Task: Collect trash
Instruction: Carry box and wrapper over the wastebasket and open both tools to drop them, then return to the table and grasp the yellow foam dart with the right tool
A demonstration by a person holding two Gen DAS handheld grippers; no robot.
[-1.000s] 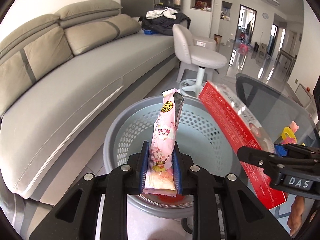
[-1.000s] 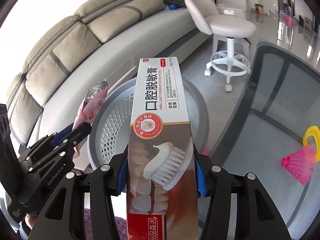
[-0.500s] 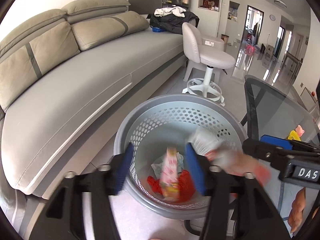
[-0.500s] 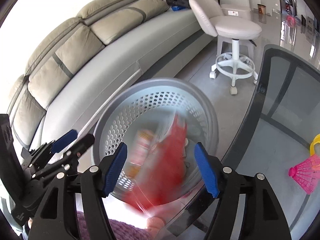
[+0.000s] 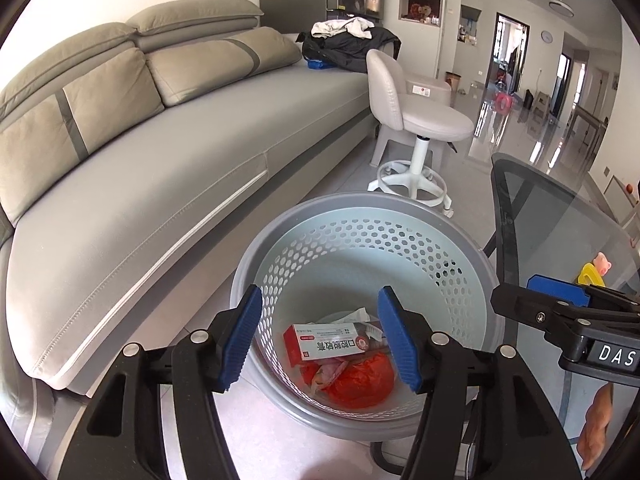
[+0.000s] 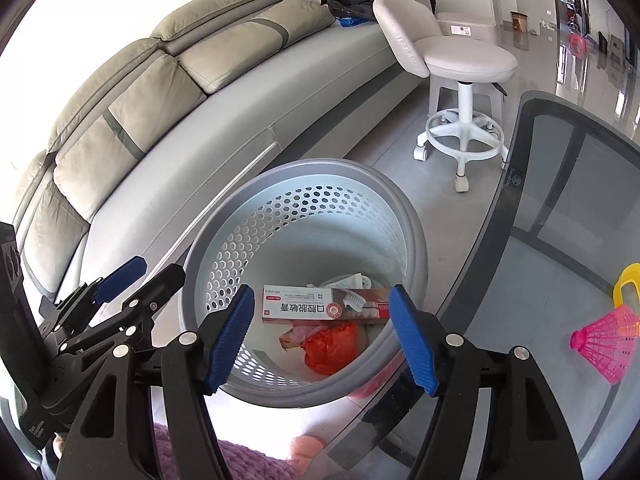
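The toothpaste box (image 5: 334,346) lies flat at the bottom of the grey bin (image 5: 472,248), on top of an orange bag (image 5: 360,380) and a pink wrapper (image 6: 298,334), with white paper (image 6: 352,280) behind it. Both pieces look dropped, so this step reads as finished. The left tongs (image 5: 320,340) and the right tongs (image 6: 322,338) hang above the bin mouth, spread wide and empty, the box well below and framed between each pair of blue pads (image 6: 230,340). Next would likely be turning to the glass tabletop (image 6: 560,240) for more trash; the pink shuttlecock (image 6: 608,340) and yellow toy (image 6: 628,280) there may not be trash.
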